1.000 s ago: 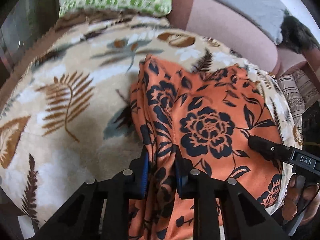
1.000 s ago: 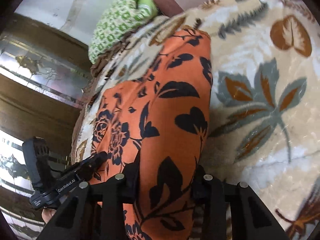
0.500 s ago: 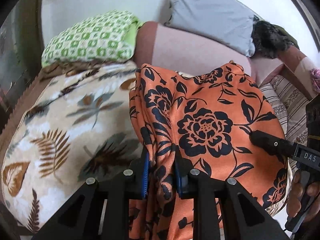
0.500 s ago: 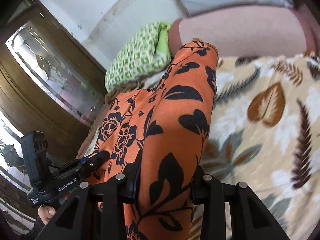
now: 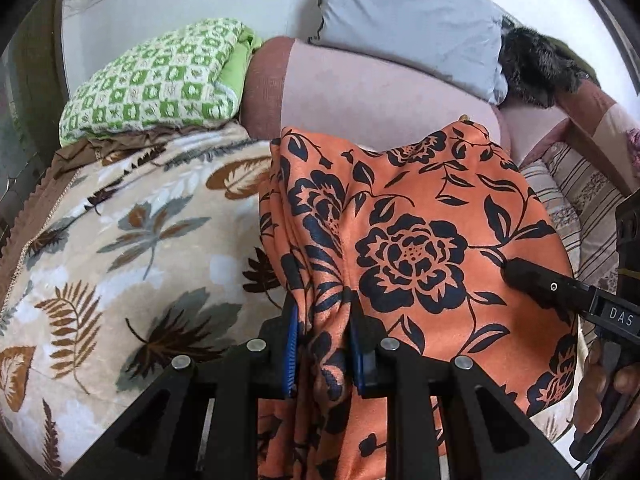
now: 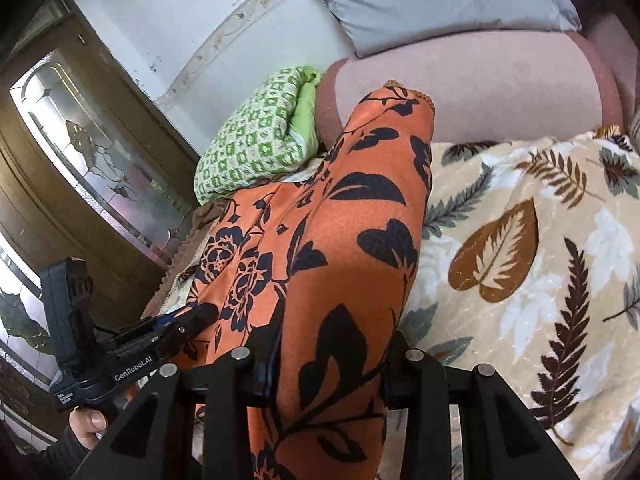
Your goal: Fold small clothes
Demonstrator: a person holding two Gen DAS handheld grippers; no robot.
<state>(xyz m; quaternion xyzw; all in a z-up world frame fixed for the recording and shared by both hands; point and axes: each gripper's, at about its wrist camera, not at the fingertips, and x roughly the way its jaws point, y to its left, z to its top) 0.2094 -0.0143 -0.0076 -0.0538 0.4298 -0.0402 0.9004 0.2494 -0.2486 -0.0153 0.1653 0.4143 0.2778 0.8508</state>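
Note:
An orange garment with black flowers (image 5: 412,240) hangs lifted above the leaf-print blanket (image 5: 140,240). My left gripper (image 5: 323,344) is shut on a bunched edge of it at the bottom of the left wrist view. My right gripper (image 6: 328,360) is shut on another edge of the same garment (image 6: 340,248), which drapes forward from its jaws. The right gripper also shows in the left wrist view (image 5: 520,276) at the garment's right side. The left gripper shows in the right wrist view (image 6: 196,316) at the garment's left side.
A green checked folded cloth (image 5: 160,84) lies at the blanket's far left. A pink bolster (image 5: 380,96) and a grey pillow (image 5: 408,20) lie behind. A dark furry thing (image 5: 536,64) sits far right. A wooden glass-panelled door (image 6: 92,152) stands left.
Both grippers have lifted the orange garment up off the blanket; the views now look further up toward the bolster and pillows. Both stay shut on it.

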